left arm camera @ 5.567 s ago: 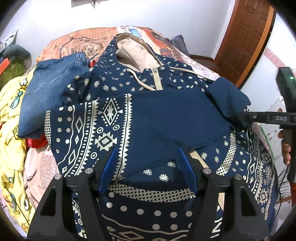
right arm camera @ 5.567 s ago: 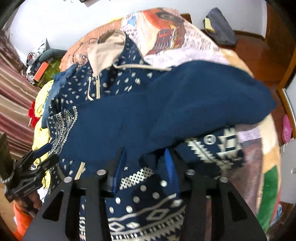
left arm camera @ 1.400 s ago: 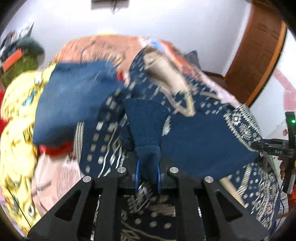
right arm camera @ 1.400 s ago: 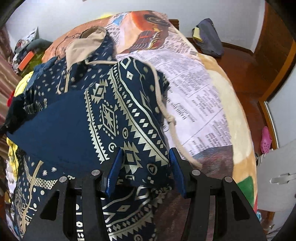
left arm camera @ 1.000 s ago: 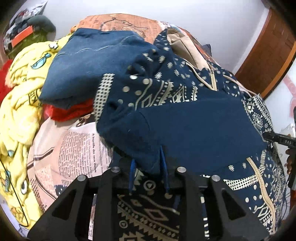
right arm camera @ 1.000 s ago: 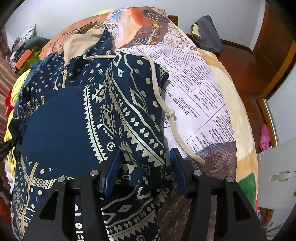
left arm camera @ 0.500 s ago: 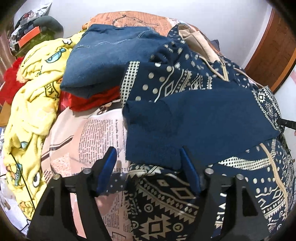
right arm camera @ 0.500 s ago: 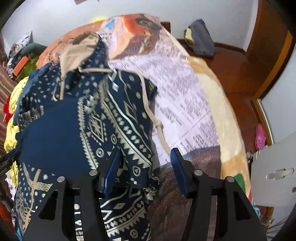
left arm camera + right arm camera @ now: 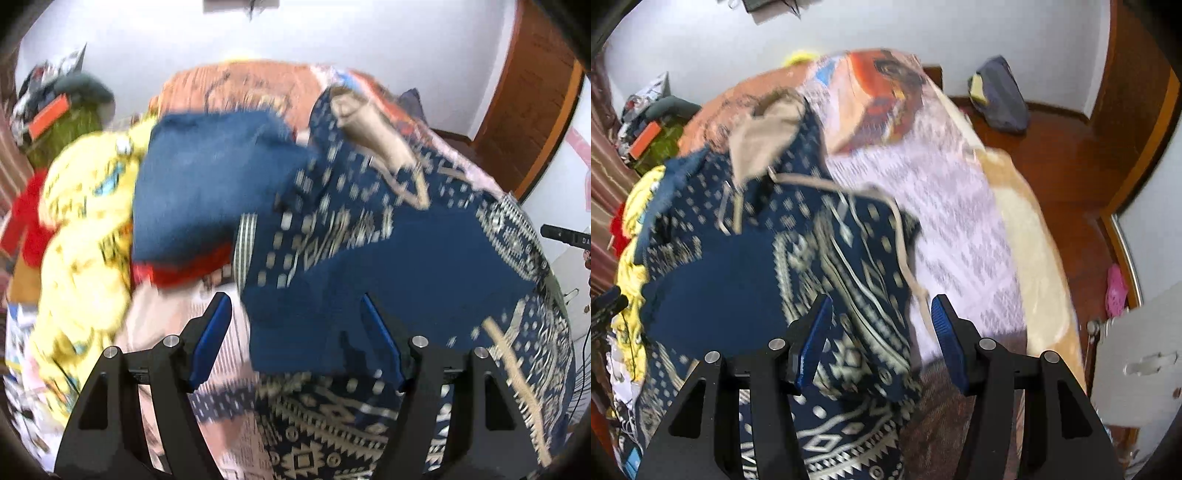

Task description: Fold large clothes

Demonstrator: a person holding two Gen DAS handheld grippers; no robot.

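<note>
The left wrist view sits low over the near left part of the bed [image 9: 173, 306], close above the patterned hoodie [image 9: 406, 266], looking along the left claw [image 9: 297, 317] toward the far wall and the wooden door [image 9: 532, 92] at right. The right wrist view hangs over the hoodie's [image 9: 831, 258] right edge, looking along the right claw [image 9: 881, 317] up the bed [image 9: 960, 221] toward the same wall. Both views share the hoodie, its tan hood lining, the yellow blanket [image 9: 81, 229] and the bedspread; both are motion-blurred.
</note>
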